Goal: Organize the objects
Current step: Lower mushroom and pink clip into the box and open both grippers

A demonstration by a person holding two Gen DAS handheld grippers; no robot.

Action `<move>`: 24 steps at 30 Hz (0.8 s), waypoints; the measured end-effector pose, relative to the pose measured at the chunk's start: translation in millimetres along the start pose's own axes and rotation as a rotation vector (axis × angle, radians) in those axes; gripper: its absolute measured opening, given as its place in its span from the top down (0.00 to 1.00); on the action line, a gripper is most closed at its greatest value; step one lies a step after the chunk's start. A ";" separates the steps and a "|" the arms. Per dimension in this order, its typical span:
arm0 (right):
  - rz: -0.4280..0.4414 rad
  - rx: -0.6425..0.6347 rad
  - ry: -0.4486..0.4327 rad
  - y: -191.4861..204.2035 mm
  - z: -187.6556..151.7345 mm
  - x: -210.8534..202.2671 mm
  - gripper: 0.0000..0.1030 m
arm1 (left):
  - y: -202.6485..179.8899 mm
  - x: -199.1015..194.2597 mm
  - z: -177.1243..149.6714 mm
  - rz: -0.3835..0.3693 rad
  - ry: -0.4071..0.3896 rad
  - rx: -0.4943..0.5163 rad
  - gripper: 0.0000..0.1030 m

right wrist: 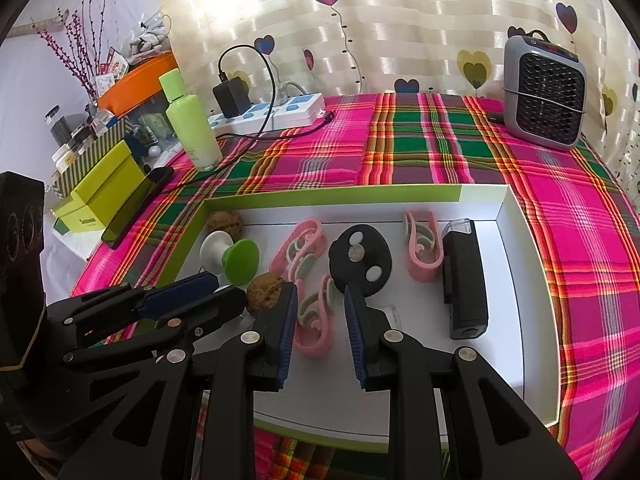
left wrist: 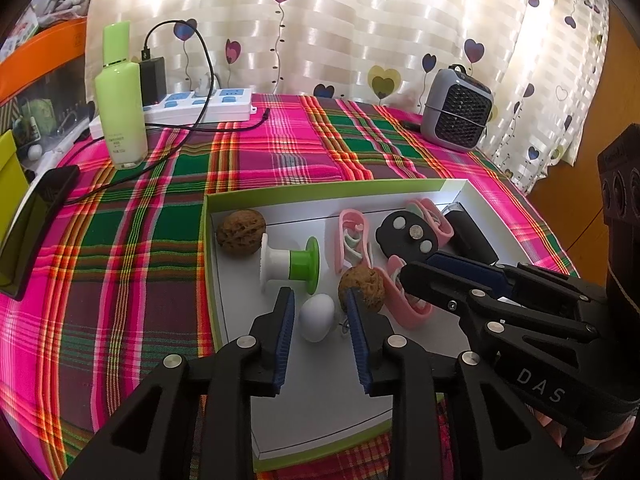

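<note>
The tray [left wrist: 212, 240] is a shallow white box with a green rim. It lies on the plaid cloth [left wrist: 120, 240], and all task items are inside it.

Left gripper [left wrist: 320, 304]: jaws apart, holding nothing. A white egg [left wrist: 317, 317] lies on the tray floor between the fingertips; contact with either blue pad cannot be determined. A walnut [left wrist: 362, 289] sits just beyond the right fingertip, close against it.

Right gripper [right wrist: 318, 300]: jaws apart, holding nothing. The near end of a pink clip [right wrist: 314, 320] lies between the fingers. The black disc [right wrist: 360, 258], which carries three round studs, sits just beyond the right fingertip.

Other tray contents:
- A second walnut [left wrist: 240, 232] in the far left corner.
- A white-and-green spool [left wrist: 290, 266] on its side, beside that walnut.
- A second clip [right wrist: 298, 246], left of the disc.
- A third clip [right wrist: 422, 250], right of the disc.
- A black block [right wrist: 466, 284] by the right wall, next to the third clip.

Outside the tray, at the far edge of the cloth:
- A green bottle [left wrist: 120, 104], upright.
- A power strip [left wrist: 200, 106] with a black charger [right wrist: 231, 96] plugged in.
- A grey heater [right wrist: 544, 92].
</note>
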State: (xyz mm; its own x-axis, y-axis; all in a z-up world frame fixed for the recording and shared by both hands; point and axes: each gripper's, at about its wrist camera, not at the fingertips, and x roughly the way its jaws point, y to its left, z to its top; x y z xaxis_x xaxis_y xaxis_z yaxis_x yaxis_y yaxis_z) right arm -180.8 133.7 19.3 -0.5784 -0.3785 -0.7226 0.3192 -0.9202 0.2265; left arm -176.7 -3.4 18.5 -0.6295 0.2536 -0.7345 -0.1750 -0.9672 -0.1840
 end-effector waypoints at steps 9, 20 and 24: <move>-0.005 0.004 -0.001 -0.9 -0.5 -0.8 0.75 | -1.3 0.0 0.0 0.005 0.001 0.003 0.72; -0.017 0.003 -0.016 -1.4 -2.8 -11.3 0.75 | 0.7 -8.3 -0.8 0.047 -0.016 -0.009 0.64; -0.023 -0.001 -0.028 1.7 -3.8 -19.1 0.75 | -2.2 -16.9 -3.8 0.071 -0.024 -0.005 0.63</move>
State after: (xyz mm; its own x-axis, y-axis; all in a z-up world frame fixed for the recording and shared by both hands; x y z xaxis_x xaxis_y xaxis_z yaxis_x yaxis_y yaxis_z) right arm -166.4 139.7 31.0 -0.6063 -0.3597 -0.7093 0.3064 -0.9287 0.2091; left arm -162.8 -5.6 28.9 -0.6583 0.1841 -0.7299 -0.1253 -0.9829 -0.1348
